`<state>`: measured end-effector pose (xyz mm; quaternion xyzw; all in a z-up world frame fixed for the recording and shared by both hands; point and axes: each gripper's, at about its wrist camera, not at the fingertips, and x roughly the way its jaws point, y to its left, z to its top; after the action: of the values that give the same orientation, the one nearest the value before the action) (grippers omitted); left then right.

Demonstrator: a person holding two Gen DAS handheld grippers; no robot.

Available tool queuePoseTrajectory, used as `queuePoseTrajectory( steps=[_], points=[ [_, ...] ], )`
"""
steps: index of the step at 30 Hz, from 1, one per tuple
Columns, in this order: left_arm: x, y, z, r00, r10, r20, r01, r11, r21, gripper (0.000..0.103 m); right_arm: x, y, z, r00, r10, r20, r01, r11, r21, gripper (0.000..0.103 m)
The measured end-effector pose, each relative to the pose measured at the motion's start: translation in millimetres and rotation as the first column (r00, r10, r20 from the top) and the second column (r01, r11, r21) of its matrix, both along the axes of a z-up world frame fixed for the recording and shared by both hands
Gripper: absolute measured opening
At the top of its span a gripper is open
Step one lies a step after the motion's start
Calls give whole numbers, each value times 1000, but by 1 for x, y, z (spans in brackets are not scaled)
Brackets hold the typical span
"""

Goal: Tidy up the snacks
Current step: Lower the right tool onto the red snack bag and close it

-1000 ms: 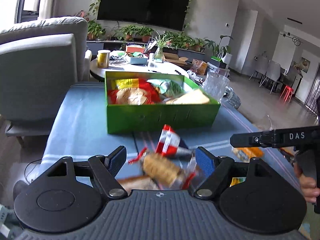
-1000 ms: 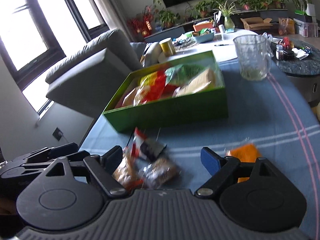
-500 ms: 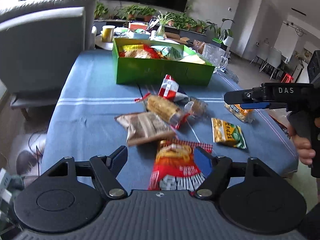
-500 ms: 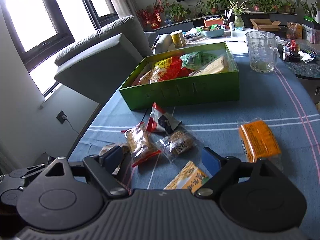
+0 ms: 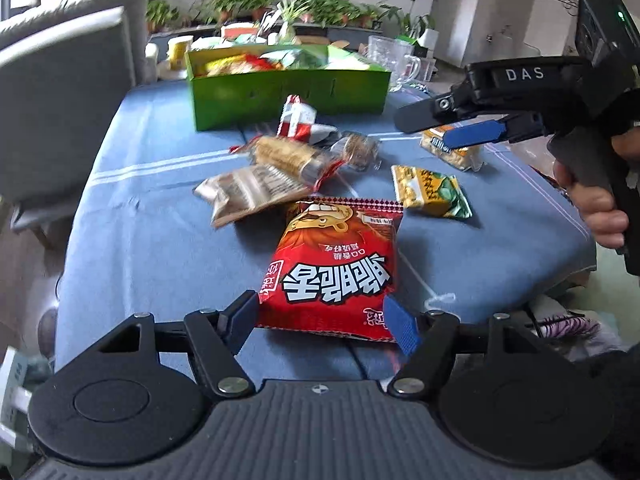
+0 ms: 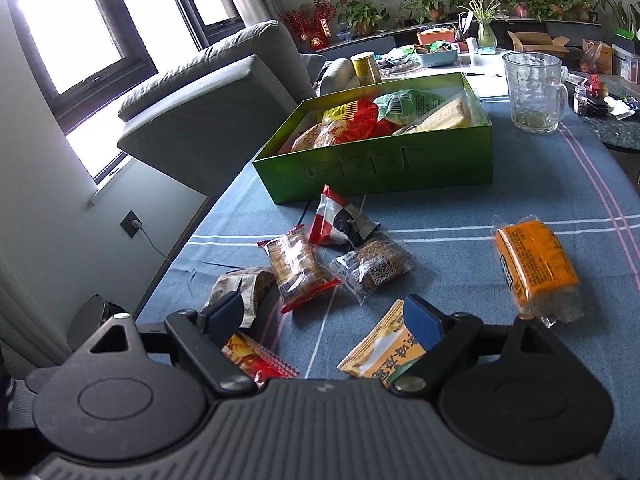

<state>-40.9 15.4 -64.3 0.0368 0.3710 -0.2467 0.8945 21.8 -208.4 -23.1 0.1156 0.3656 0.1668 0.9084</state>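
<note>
Low in the left wrist frame, my left gripper (image 5: 320,316) gapes wide around the red snack bag (image 5: 336,268); my right gripper (image 6: 324,316) hangs wide open, empty.

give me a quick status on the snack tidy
Left gripper open, straddling red chip bag. Right gripper open, empty. Green box part filled, loose packets between.

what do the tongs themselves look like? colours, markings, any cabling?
Both tongs are matte black: ribbed grey-black body, two round discs, linkage arms with silver rivets, blue pads on the fingers. The right tongs have a pistol grip, white "DAS" lettering and a green LED on the rear block. Bare hand; no cables visible.
</note>
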Motion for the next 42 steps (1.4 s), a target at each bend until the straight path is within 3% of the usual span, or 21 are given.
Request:
queuePoseTrajectory(
  steps=[10, 18, 25, 29, 32, 38, 42],
  points=[
    [41, -30, -5, 1000, 8, 23, -7, 1000, -13, 65, 2, -2, -6, 1000, -7, -20, 7, 1000, 11, 70],
    [47, -2, -5, 994, 112, -2, -112, 992, -59, 65, 4, -10, -11, 999, -20, -36, 21, 1000, 20, 70],
    [49, 7, -1, 996, 91, -13, -92, 985, -143, 64, 7, 5, -15, 998, 18, -62, -16, 999, 40, 70],
    [56, -2, -3, 998, 50, -30, -54, 984, -170, 48, 7, 14, -13, 998, 36, -61, -32, 997, 63, 70],
    [58, -6, -7, 997, 47, -57, -57, 980, -189, 42, 12, 16, -18, 996, 21, -87, -14, 997, 77, 69],
    [51, -12, -6, 998, 18, -66, -31, 981, -194, 39, 21, 19, -34, 985, 9, -174, 8, 995, 98, 65],
    [56, -13, -5, 997, 47, -68, -59, 980, -191, 40, 24, 19, -37, 982, -7, -189, 26, 995, 100, 63]
  ],
)
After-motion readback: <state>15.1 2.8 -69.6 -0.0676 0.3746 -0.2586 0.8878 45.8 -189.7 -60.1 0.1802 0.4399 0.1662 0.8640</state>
